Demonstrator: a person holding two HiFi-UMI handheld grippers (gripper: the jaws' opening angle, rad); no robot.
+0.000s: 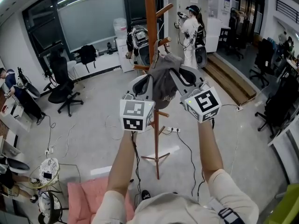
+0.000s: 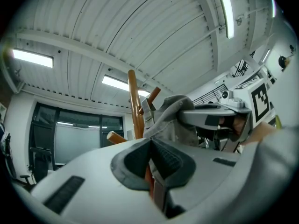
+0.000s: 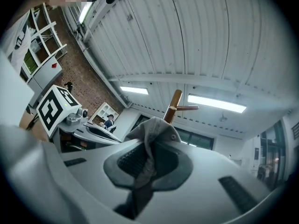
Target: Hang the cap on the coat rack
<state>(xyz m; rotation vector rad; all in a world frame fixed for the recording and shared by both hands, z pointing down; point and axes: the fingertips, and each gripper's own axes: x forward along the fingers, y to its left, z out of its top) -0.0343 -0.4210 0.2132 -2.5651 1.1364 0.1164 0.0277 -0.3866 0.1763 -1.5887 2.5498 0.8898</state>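
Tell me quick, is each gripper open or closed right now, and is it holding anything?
Left gripper: closed, gripping an edge of the cap.
Right gripper: closed, gripping the same cap's fabric.

Both arms reach forward and up, side by side. Left forearm (image 1: 122, 162) and right forearm (image 1: 209, 146) are bare. Left gripper (image 1: 146, 84) points slightly above level, jaws pinched tight on cap (image 1: 163, 85) fabric. Right gripper (image 1: 176, 76) angles inward toward it, also tipped up, jaws clamped on a fold of the same cap.
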